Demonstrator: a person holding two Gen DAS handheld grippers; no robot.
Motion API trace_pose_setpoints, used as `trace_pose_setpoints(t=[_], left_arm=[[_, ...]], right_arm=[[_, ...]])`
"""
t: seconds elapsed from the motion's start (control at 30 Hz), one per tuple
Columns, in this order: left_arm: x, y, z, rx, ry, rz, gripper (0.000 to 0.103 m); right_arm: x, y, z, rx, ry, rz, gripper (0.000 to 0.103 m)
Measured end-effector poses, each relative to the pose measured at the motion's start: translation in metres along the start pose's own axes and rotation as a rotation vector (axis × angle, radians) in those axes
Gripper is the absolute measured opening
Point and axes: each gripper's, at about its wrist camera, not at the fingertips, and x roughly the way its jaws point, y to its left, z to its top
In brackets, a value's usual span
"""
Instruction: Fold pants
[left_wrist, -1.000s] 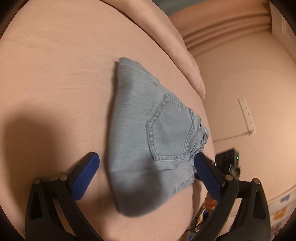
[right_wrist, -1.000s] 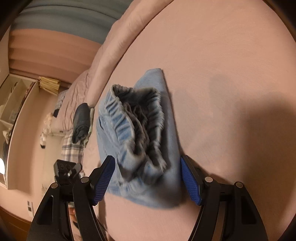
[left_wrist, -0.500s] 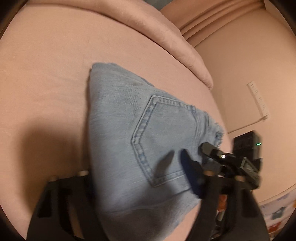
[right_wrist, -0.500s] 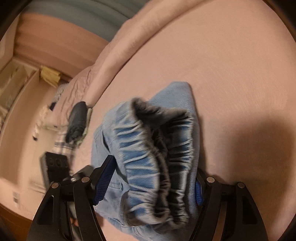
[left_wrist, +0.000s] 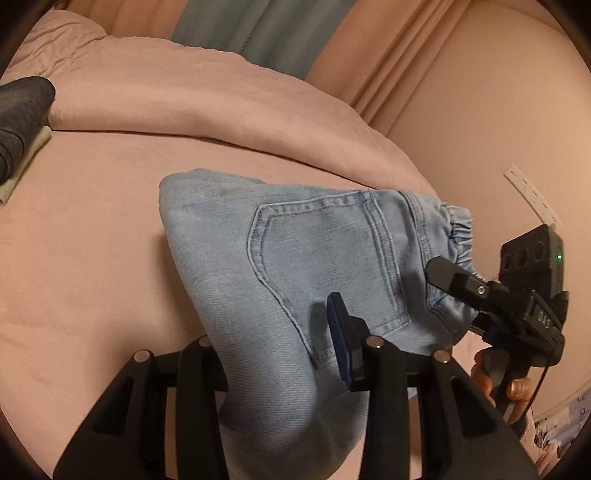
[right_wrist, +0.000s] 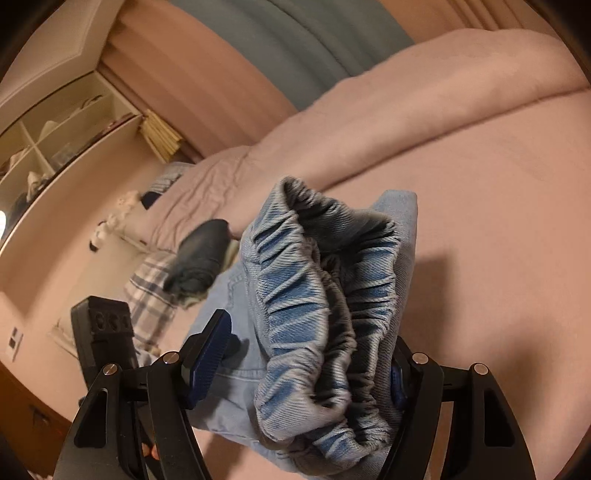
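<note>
The folded light-blue denim pants (left_wrist: 303, 258) are held up off the pink bed sheet (left_wrist: 92, 258), back pocket facing the left wrist camera. My left gripper (left_wrist: 280, 354) is shut on the folded edge of the pants. My right gripper (right_wrist: 303, 365) is shut on the bundled elastic waistband (right_wrist: 314, 295), which fills the right wrist view. The right gripper also shows in the left wrist view (left_wrist: 480, 291) at the waistband end of the pants. The left gripper shows in the right wrist view (right_wrist: 103, 332) at the lower left.
A rolled pink duvet (left_wrist: 184, 99) lies along the far side of the bed. A folded dark garment (left_wrist: 18, 122) sits on a pale cloth at the left; it also shows in the right wrist view (right_wrist: 199, 258), next to a plaid cloth (right_wrist: 151, 295). Shelves (right_wrist: 55, 147) and curtains stand behind.
Both grippers closed on the folded pants and lifted them off the sheet. The cameras tilted up, so the duvet, curtains and shelves now show.
</note>
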Motion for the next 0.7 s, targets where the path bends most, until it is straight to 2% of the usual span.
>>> trace_pose_setpoints(t=[0.3,0.5,0.7], left_arm=[[0.019,0.024,0.032,-0.076,0.006,0.075,0.038],[0.033,0.042,0.045,-0.09,0.025,0.102,0.038],[0.041,0.059,0.042,-0.11,0.058,0.116,0.038]], right_arm=[[0.064,0.001,0.033,-0.025,0.049,0.016,0.074],[0.091,-0.009,0.04,-0.025,0.078,-0.002,0.074],[0.107,-0.022,0.037,-0.011,0.111,-0.025,0.074]])
